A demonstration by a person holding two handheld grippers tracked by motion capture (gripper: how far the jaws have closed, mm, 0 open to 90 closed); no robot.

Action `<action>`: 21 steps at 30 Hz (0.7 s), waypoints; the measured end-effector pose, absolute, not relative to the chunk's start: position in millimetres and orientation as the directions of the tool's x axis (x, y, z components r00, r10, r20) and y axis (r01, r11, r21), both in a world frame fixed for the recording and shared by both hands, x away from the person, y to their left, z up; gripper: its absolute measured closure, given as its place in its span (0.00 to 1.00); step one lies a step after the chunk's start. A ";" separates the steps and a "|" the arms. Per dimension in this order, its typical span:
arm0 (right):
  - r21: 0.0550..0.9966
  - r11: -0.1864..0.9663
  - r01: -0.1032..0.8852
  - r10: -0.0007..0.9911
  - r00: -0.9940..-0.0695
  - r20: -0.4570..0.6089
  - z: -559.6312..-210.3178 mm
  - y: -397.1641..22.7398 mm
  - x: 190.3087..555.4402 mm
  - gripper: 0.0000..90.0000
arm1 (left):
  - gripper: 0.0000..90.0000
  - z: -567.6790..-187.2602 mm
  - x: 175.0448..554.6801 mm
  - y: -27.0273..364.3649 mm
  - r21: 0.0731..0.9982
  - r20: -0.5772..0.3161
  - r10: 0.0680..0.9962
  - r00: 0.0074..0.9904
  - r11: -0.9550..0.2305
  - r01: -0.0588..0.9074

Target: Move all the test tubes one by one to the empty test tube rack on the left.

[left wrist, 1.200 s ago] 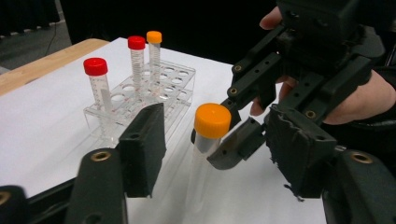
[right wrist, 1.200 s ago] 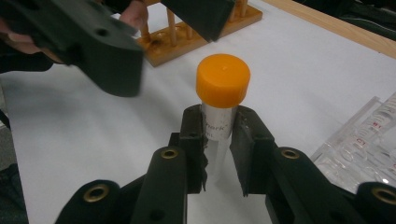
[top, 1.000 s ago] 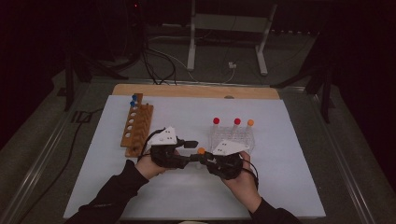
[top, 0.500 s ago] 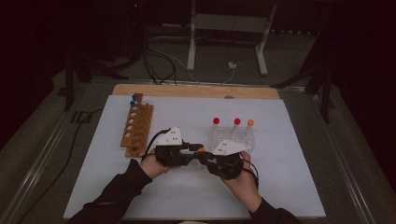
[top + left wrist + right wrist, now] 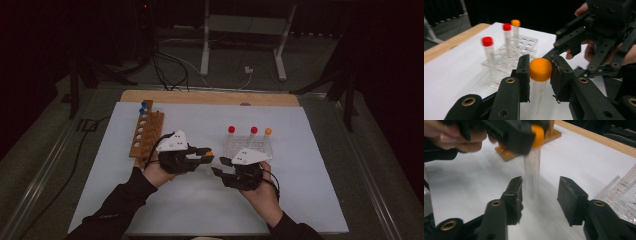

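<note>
Orange-capped tube (image 5: 540,70) hangs upright above the white mat (image 5: 310,200), near the middle of the table, clamped at its cap by the left gripper (image 5: 539,75); both pads press the cap's sides, jaws having just closed that last bit onto it. Clear body of the tube drops below the pads, free of the mat as far as the left gripper view shows. Right gripper (image 5: 540,197) sits just beside, jaws parted and just been opening; tube body (image 5: 532,177) stands between its pads without either one touching it. In the high view, left hand (image 5: 157,172) comes in from lower left, gripper level and pointing to the right; right hand (image 5: 262,192) comes from lower right, its gripper pointing left toward the other, tips nearly meeting. High view places the wooden rack (image 5: 145,135) close behind the left hand, two blue caps (image 5: 143,107) at its far end, and the clear plastic rack (image 5: 248,146) just behind the right gripper with two red-capped tubes (image 5: 231,131) and one orange-capped one (image 5: 268,133) standing in its back row. Left gripper view gives the cap grip plainly; right gripper view gives the gap around the tube, motion-blurred, and printed markings on tubes lying at its right edge, too small to read.
</note>
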State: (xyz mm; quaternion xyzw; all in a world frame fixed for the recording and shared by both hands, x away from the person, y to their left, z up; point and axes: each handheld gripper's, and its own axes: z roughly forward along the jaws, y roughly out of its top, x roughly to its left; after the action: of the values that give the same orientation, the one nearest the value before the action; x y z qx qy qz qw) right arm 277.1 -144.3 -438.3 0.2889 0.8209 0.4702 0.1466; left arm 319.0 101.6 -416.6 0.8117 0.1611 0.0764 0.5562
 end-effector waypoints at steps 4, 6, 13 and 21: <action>0.859 0.361 0.363 0.617 -0.783 0.072 -437.6 -146.4 279.6 0.46 | 0.79 -409.2 323.6 115.2 0.929 -0.046 0.387 0.921 -0.321 0.181; 0.860 0.352 0.368 0.622 -0.779 0.079 -437.3 -147.0 279.3 0.42 | 0.79 -406.2 326.2 122.4 0.930 -0.042 0.405 0.913 -0.317 0.183; 0.884 0.319 0.343 0.639 -0.767 0.068 -432.9 -148.4 276.1 0.24 | 0.79 -395.1 337.6 148.7 0.935 -0.026 0.482 0.876 -0.299 0.192; 0.886 0.311 0.344 0.631 -0.772 0.078 -432.8 -148.0 275.9 0.03 | 0.79 -386.8 350.8 177.9 0.933 -0.015 0.564 0.825 -0.288 0.214</action>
State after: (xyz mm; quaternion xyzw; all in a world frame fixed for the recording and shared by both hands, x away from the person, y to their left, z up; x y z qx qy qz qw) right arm 275.9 -148.0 -432.8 0.3058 0.7968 0.5010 0.1433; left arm 350.8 177.9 -386.8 0.7860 0.2475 0.1614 0.5430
